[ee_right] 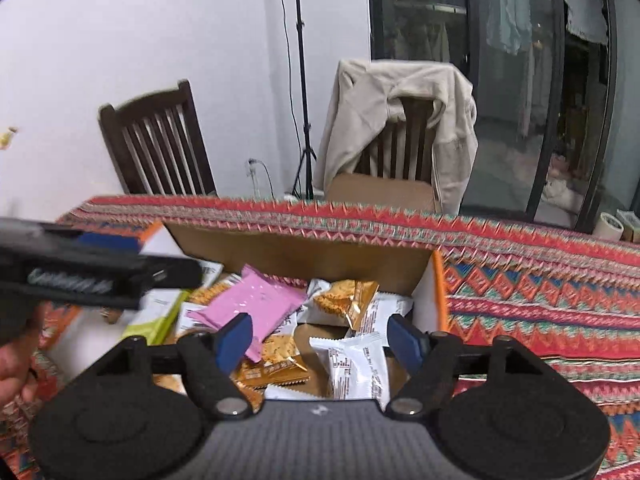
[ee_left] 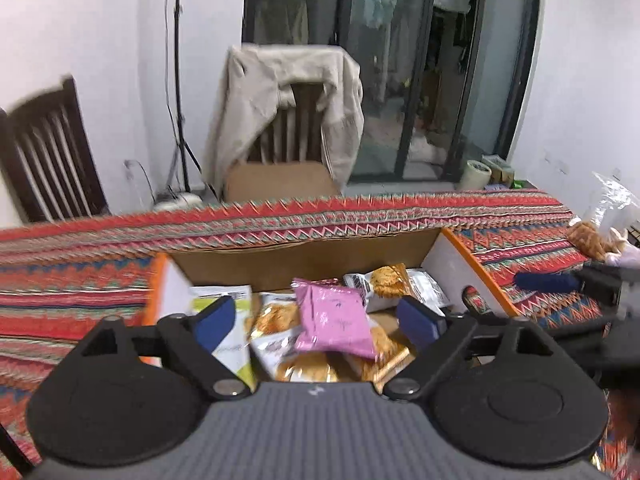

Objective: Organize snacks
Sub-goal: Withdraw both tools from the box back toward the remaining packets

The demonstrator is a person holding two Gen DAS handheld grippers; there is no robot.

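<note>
A: Snack packets are seen heaped in the cardboard box, which sits against the table's far edge.

B: How is the pink packet judged?

A: It is judged light, soft, crinkly and slippery; its contents may be crushed. A sealed end should be taken.

B: And the grippers?

A: Left gripper and right gripper are released, nothing being held.
</note>
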